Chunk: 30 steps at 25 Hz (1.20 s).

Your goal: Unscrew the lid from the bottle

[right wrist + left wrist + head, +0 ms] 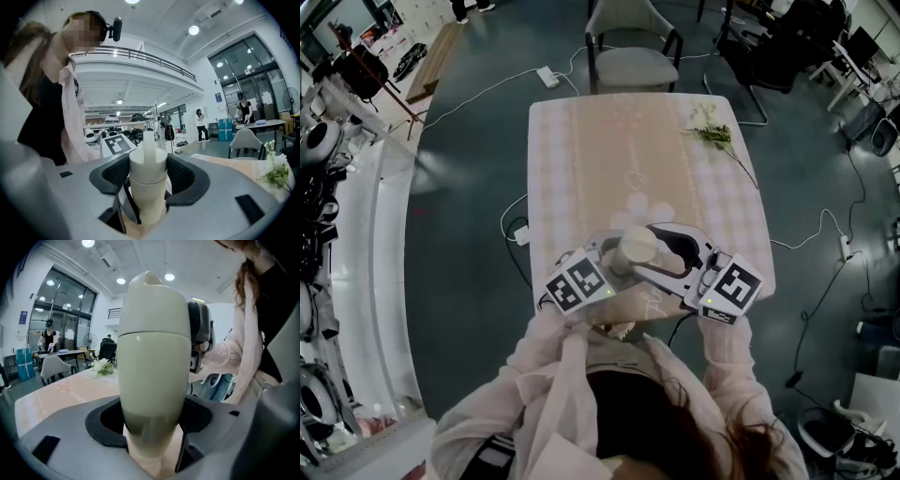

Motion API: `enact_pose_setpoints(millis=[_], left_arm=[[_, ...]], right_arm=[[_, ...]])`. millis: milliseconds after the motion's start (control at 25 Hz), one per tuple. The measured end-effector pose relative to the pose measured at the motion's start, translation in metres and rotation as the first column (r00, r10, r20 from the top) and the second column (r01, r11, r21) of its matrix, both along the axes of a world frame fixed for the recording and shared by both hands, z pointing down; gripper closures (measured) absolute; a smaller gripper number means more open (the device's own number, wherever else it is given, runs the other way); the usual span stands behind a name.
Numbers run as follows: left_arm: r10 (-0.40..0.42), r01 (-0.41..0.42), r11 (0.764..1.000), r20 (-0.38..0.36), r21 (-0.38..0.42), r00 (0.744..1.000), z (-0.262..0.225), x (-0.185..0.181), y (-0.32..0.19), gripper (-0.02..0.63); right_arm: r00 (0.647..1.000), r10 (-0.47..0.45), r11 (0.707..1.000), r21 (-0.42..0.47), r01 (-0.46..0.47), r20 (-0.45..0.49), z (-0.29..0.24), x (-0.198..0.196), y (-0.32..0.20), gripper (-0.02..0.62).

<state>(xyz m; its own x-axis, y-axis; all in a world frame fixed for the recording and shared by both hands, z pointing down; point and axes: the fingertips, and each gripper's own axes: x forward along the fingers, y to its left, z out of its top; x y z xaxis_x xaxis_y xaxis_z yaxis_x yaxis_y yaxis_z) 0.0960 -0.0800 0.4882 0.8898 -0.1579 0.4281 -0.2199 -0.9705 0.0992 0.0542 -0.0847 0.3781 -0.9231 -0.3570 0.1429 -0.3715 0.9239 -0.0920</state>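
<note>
Cream bottle (635, 249) is located over the near end of the table (609, 150), close to the person, upright, and held between both tools. Whether its base rests on the checked cloth cannot be established from any view. The left gripper (614, 262) comes in from the left, its marker cube nearest the person. In the left gripper view its dark pads (105, 427) sit tight against either side of the bottle's lower body (152, 380), so this tool is clamped on the bottle. The lid (153, 305) is seated, with its seam to the body showing as a thin closed line. The right gripper (661, 258) comes in from the right. In the right gripper view its jaws stand fairly wide and close round the lid (148, 161), pads touching both sides above the seam, with the bottle body (147, 201) just below them. A narrow tab stands up from the lid's top. The two tools meet at the bottle from opposite sides, nearly touching one another. A spray of white flowers (712, 134) lies on the far right part of the table, well apart from the bottle. A grey chair (633, 47) stands at the table's far end. The person's pale sleeves (727, 361) run to both tools.
</note>
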Motion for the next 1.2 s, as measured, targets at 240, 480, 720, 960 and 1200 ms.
enact_pose_setpoints(millis=[240,480,720,960,1200], left_arm=[[0.127,-0.127,0.992,-0.024,-0.021,0.992,0.000,0.005,0.017,0.290],[0.238,-0.240,0.970,-0.040,-0.045,0.970,0.000,0.008,0.033,0.290],[0.214,-0.216,0.975,-0.060,-0.042,0.975,-0.003,0.009,0.027,0.290],[0.078,-0.078,0.996,-0.022,-0.040,0.997,0.002,0.006,0.003,0.290],[-0.053,0.053,0.999,-0.010,0.010,0.999,-0.001,0.003,-0.016,0.290]], right_arm=[[0.994,-0.105,0.994,-0.011,0.106,0.033,0.000,0.003,0.011,0.328],[0.980,-0.193,0.981,-0.009,0.193,0.046,0.000,0.005,0.021,0.327],[0.985,-0.160,0.987,-0.007,0.160,0.071,-0.001,0.007,0.015,0.327],[0.979,-0.002,1.000,-0.015,0.006,0.203,-0.017,0.019,-0.006,0.275],[0.949,0.149,0.989,-0.018,-0.150,0.276,-0.029,0.022,-0.017,0.262]])
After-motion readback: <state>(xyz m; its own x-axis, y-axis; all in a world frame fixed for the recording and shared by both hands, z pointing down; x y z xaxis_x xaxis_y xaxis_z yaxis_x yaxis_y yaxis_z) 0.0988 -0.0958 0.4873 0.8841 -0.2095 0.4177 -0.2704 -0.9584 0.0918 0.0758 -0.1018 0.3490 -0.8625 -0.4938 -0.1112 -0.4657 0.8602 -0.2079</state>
